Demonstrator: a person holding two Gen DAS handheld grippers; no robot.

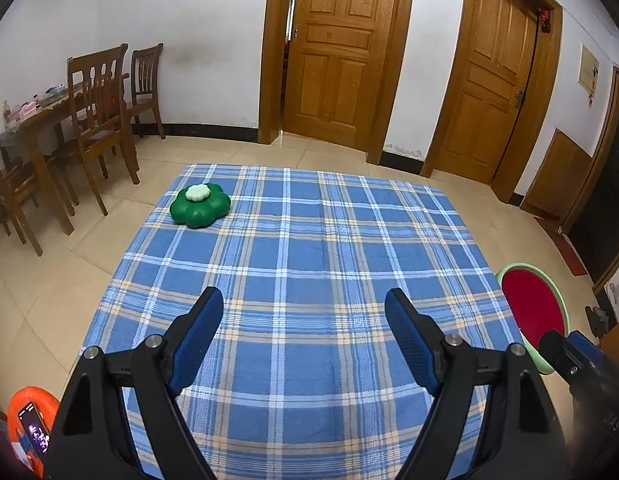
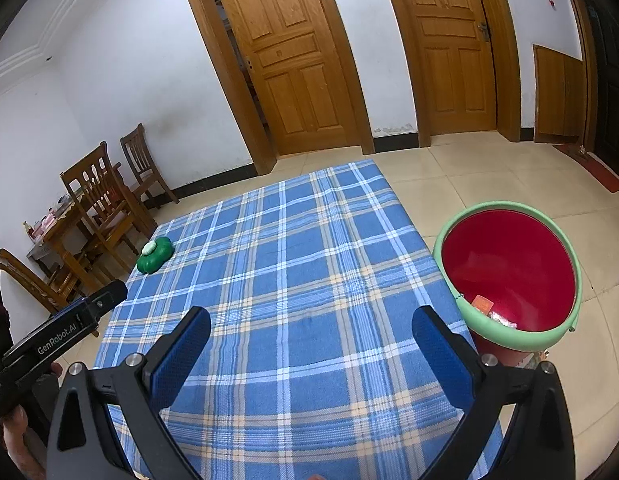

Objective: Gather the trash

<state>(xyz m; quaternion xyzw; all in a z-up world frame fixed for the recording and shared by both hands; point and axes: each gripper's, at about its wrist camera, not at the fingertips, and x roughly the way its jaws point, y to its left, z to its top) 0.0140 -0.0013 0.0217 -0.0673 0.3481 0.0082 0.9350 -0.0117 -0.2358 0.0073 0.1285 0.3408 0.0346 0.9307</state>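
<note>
both hand-held grippers hang over the near end of a desk covered in a blue plaid cloth, and neither carries anything. the left hand-held gripper has its jaws wide, with only cloth showing between the blue pads; the right hand-held gripper is spread just as wide and just as empty.

the bin, red inside with a pale green rim, stands on the floor just beside the desk at the right of the right wrist view. a few scraps of trash already lie in its bottom, low in the frame. the only thing left on the cloth is a green flower-shaped object at the upper left of the left wrist view, near the far left corner. whether it counts as trash i cannot tell; it looks more like a toy or a container.

the desk seems largely cleared, so the collecting is probably near its end. if that green object is to go, the left hand-held gripper sits closer. it is broad and rounded, so jaws fully wide, coming down over its narrower span, then a carry across to the bin.
</note>
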